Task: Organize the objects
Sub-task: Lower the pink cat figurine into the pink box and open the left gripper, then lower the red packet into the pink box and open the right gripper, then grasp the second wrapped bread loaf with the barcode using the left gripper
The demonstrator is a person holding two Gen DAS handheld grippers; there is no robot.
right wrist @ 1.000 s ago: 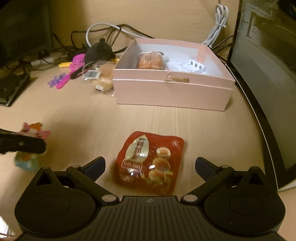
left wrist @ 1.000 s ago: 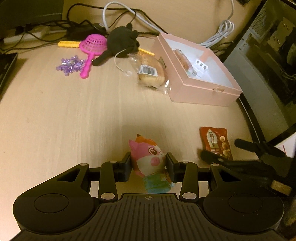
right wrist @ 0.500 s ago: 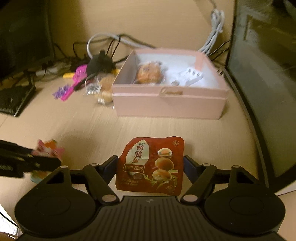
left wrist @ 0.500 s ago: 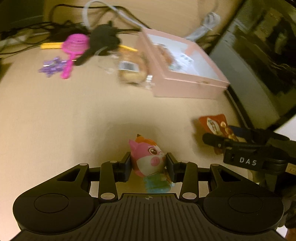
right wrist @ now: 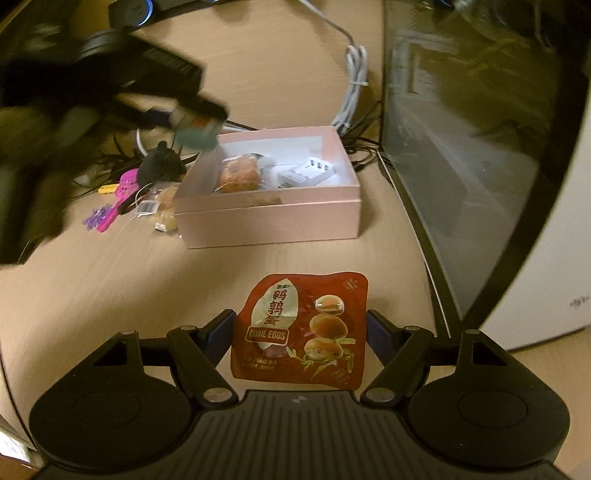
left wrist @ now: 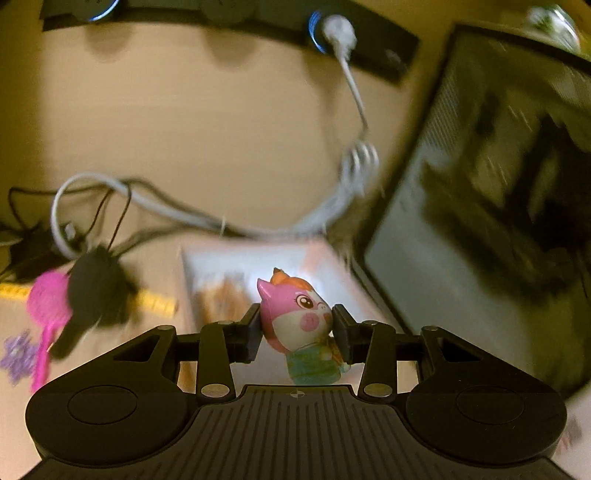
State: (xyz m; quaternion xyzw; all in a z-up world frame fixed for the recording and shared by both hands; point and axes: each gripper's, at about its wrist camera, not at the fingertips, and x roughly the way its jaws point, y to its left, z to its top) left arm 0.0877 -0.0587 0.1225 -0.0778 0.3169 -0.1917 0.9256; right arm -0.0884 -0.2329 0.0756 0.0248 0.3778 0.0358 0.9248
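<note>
My left gripper (left wrist: 295, 328) is shut on a pink fox figurine (left wrist: 295, 317) and holds it in the air above the open pink box (left wrist: 332, 258). From the right wrist view the left gripper (right wrist: 195, 118) hangs blurred over the box's (right wrist: 266, 218) left rim. The box holds a wrapped pastry (right wrist: 238, 173) and a white charger (right wrist: 308, 173). My right gripper (right wrist: 301, 332) is shut on a red quail egg packet (right wrist: 301, 328), lifted above the desk in front of the box.
A wrapped bun (right wrist: 164, 206), pink strainer (right wrist: 122, 195), purple beads (right wrist: 96, 218), black plush toy (right wrist: 159, 162) and cables (left wrist: 147, 206) lie left of the box. A computer case (right wrist: 480, 147) stands along the right side. A power strip (left wrist: 332, 33) is on the back wall.
My left gripper has lifted the fox figurine off the desk and carried it forward over the pink box. My right gripper closed on the quail egg packet and raised it.
</note>
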